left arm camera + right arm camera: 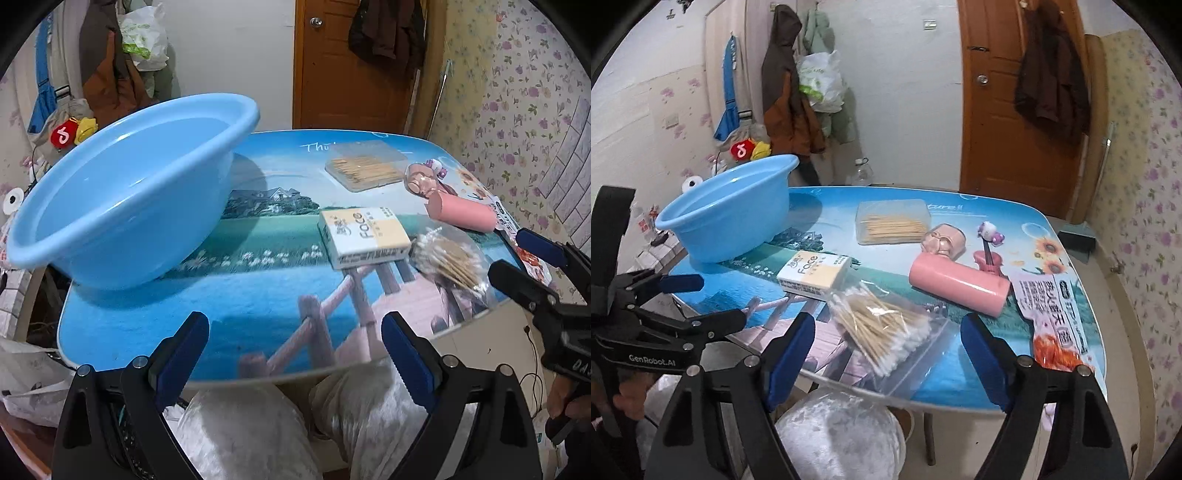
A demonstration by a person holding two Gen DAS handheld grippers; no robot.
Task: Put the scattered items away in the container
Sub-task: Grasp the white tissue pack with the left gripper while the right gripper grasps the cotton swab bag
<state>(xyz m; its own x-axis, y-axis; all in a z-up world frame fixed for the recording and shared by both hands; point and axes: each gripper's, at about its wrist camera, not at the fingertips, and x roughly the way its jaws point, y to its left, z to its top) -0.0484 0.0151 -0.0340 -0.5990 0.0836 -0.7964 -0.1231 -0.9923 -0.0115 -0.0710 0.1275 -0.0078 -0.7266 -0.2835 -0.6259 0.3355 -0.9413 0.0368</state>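
An empty light-blue basin (122, 206) (727, 218) stands at the table's left. Scattered on the table are a tissue pack (364, 236) (814, 275), a bag of cotton swabs (448, 264) (882, 332), a clear toothpick box (365, 166) (892, 221), a pink cylinder (461, 212) (958, 284), a pink figurine (942, 240) and a printed packet (1058, 317). My left gripper (295, 328) is open and empty above the table's near edge. My right gripper (888, 332) is open and empty, its fingers either side of the swab bag.
The table (240, 295) bears a printed landscape. A small Hello Kitty violin toy (988, 254) lies behind the cylinder. White bags (251, 435) sit below the near edge. Coats hang on the wall and the wooden door (1004, 110) behind.
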